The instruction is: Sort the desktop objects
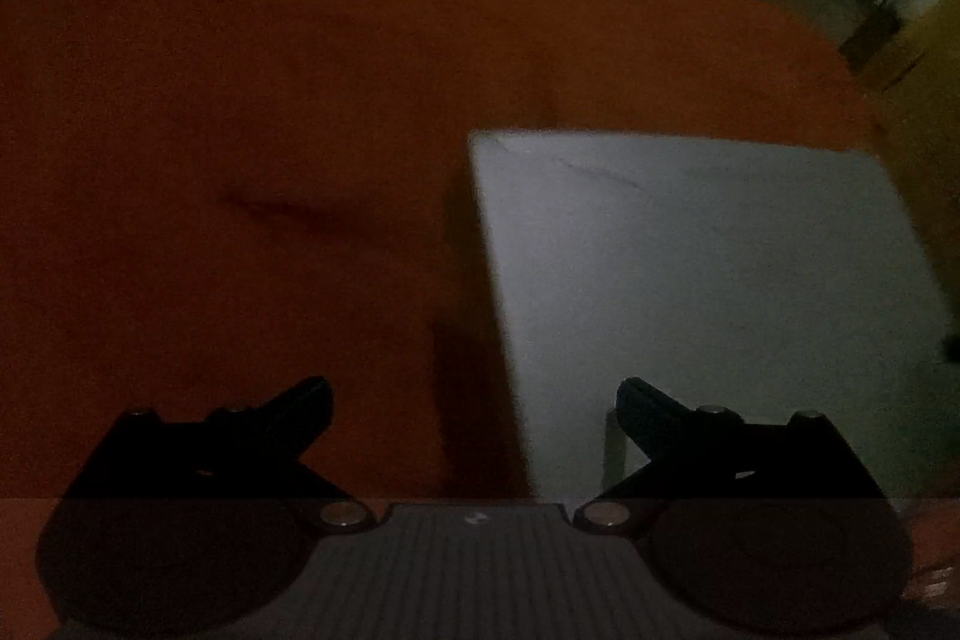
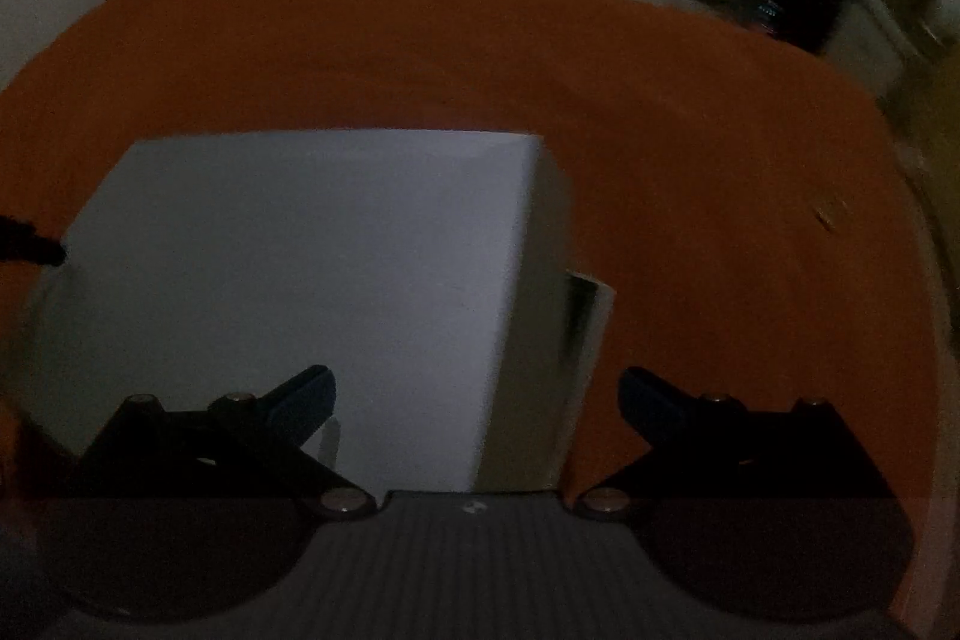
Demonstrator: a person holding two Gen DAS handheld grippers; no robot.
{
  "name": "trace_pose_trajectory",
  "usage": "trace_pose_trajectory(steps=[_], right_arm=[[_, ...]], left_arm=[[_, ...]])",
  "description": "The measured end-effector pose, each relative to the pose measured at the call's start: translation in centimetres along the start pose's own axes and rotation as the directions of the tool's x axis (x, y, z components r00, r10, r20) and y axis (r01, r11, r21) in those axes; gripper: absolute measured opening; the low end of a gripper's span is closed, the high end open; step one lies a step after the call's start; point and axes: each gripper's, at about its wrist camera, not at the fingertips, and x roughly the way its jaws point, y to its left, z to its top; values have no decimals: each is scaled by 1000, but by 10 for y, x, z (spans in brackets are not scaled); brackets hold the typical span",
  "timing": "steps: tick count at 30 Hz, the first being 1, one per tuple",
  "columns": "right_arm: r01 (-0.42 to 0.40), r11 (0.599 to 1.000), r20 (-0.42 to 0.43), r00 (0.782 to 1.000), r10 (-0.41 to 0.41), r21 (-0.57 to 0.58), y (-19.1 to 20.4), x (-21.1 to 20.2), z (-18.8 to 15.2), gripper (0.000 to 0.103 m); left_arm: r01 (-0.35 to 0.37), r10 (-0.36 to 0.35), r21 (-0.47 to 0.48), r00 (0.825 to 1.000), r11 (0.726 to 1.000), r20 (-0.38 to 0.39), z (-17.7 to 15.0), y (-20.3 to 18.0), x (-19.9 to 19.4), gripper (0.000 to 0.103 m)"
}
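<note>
An orange cloth-covered surface (image 1: 270,100) fills most of both dim views, with a dark room beyond its far edge. On it stands a white box (image 1: 690,280), the largest thing on the surface. The left wrist view shows only the box's flat pale top, filling the right half of the frame with its left edge running toward the camera; the right wrist view shows the same box (image 2: 300,268) from the other side, including its right side wall and a small white flap or card (image 2: 591,322) just beside that wall, which the left view does not show. At the right view's left edge a dark tip (image 2: 36,244) pokes in near the box; what it is cannot be told. The left gripper (image 1: 474,400) has its jaws wide apart, holding nothing, the right finger over the box top and the left over the cloth. The right gripper (image 2: 474,391) likewise has jaws apart and empty, straddling the box's near right corner.
</note>
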Motion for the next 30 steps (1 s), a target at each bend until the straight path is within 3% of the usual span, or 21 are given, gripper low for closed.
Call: trace_pose_trajectory(steps=[2,5,8,12,14,16,18,21,23,27,30], right_arm=[[-30,999,-24,999,30,-29,5,19,6,103],[-96,994,-27,995,98,53,1,35,9,103],[-83,993,24,996,81,80,-3,17,9,103],[-147,967,-20,988,154,209,-17,-7,-7,103],[-151,964,-30,987,161,217,-20,-13,-16,103],[-134,970,-23,990,141,205,-17,-15,-24,103],[-60,983,-27,997,65,171,-13,-17,-27,103],[42,992,-64,997,-34,122,-7,-7,-24,103],[0,987,-71,997,12,163,-13,2,-21,103],[-77,966,-99,990,104,245,-29,14,-19,103],[-182,942,-31,980,199,281,-31,7,-23,103]], left_arm=[[35,-36,31,999,999,12,-5,-10,9,102],[40,-46,146,998,989,35,-4,-45,15,103],[24,-35,191,998,981,53,-1,-77,7,103],[-15,-11,292,996,956,87,2,-113,-17,102],[-41,6,357,995,933,98,4,-124,-37,103],[-70,45,355,996,932,76,6,-129,-33,103],[-98,86,337,995,936,50,9,-133,-25,102],[-152,145,360,988,920,48,2,-131,-17,103],[-160,146,362,987,918,66,2,-133,-20,103],[-45,38,388,999,920,26,-6,-148,-16,102],[53,-53,408,999,912,-11,-14,-158,-13,101]])
